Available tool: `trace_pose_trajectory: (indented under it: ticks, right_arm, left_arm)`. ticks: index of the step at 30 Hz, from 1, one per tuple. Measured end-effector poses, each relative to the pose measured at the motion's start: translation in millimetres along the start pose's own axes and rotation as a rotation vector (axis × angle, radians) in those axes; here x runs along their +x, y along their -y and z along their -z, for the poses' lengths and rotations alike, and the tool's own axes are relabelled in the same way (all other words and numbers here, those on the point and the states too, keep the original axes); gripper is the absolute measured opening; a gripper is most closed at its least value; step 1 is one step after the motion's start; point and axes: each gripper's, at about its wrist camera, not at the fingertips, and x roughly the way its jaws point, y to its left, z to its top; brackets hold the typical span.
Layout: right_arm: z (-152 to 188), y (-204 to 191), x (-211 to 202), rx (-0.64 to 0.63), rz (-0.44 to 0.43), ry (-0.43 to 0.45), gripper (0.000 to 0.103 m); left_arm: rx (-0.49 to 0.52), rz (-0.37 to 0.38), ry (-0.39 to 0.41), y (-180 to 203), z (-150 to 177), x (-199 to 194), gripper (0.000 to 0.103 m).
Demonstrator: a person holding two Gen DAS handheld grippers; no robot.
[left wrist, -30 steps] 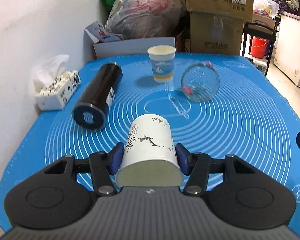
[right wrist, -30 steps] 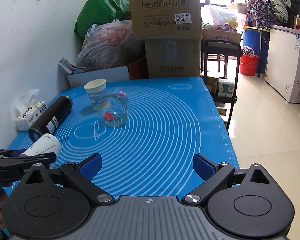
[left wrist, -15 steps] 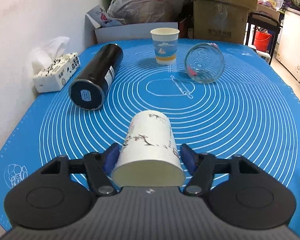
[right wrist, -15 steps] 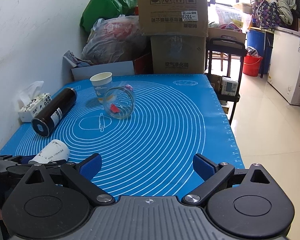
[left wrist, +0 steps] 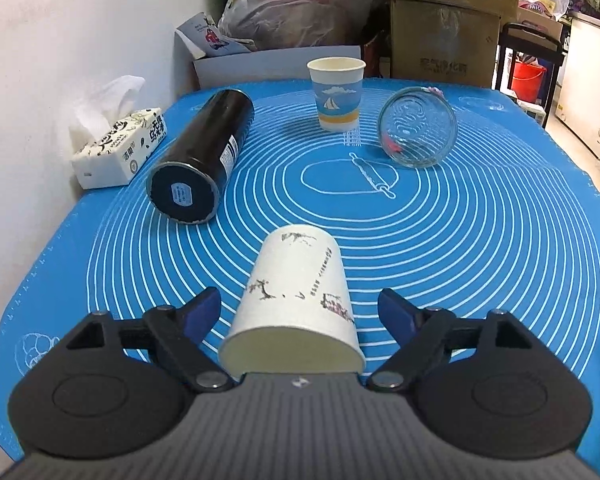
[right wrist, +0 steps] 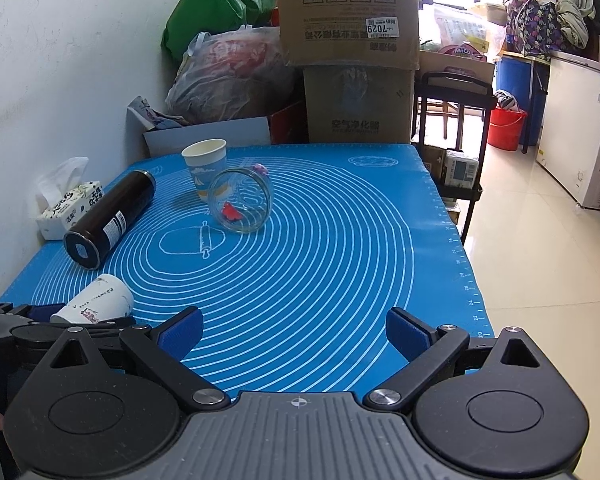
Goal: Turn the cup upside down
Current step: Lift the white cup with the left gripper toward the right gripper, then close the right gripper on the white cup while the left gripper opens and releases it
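A white paper cup with ink drawings (left wrist: 298, 300) lies on its side on the blue mat (left wrist: 480, 240), its base pointing away and its mouth toward my left gripper. My left gripper (left wrist: 300, 312) is open, its blue pads on either side of the cup and apart from it. The cup also shows in the right wrist view (right wrist: 96, 300), at the lower left next to the left gripper. My right gripper (right wrist: 296, 334) is open and empty above the mat's near edge.
A black flask (left wrist: 204, 160) lies on its side at the left. A sailboat paper cup (left wrist: 337, 94) stands upright at the back. A glass jar (left wrist: 418, 132) lies on its side. A tissue box (left wrist: 120, 144) sits by the wall. Boxes and bags stand behind the table.
My left gripper has opened and let go of the white cup, which now lies on the mat between the pads. The right gripper has barely moved.
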Motion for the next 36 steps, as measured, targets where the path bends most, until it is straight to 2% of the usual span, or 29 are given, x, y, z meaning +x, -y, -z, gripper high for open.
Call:
trace_pose_trajectory:
  ticks: [8, 14, 17, 22, 28, 36]
  right_arm:
    - [-0.9, -1.9, -0.6, 0.0, -0.004, 0.001, 0.1]
    - [-2.9, -7.9, -4.0, -0.007, -0.019, -0.002, 0.1]
    - [-4.7, -12.2, -6.6, -0.015, -0.029, -0.002, 0.1]
    - [-9.1, -24.9, -12.7, -0.035, -0.062, -0.001, 0.103]
    - [-15.8, -44.4, -15.2, -0.046, -0.09, -0.017, 0.103]
    - [-22.6, -76.2, -5.9, -0.057, -0.116, -0.055, 0.103]
  left_arm:
    - [0.0, -0.009, 0.026, -4.9, -8.3, -9.1, 0.086]
    - [0.006, 0.003, 0.066, -10.2, -15.2, -30.5, 0.091]
    - [0.007, 0.008, 0.097, -15.0, -19.7, -45.0, 0.097]
    - [0.014, 0.009, 0.138, -26.6, -26.6, -63.9, 0.098]
    - [-0.012, -0.012, 0.155, -54.7, -31.0, -72.4, 0.098]
    - [-0.05, -0.054, 0.13, -100.4, -30.1, -59.2, 0.098]
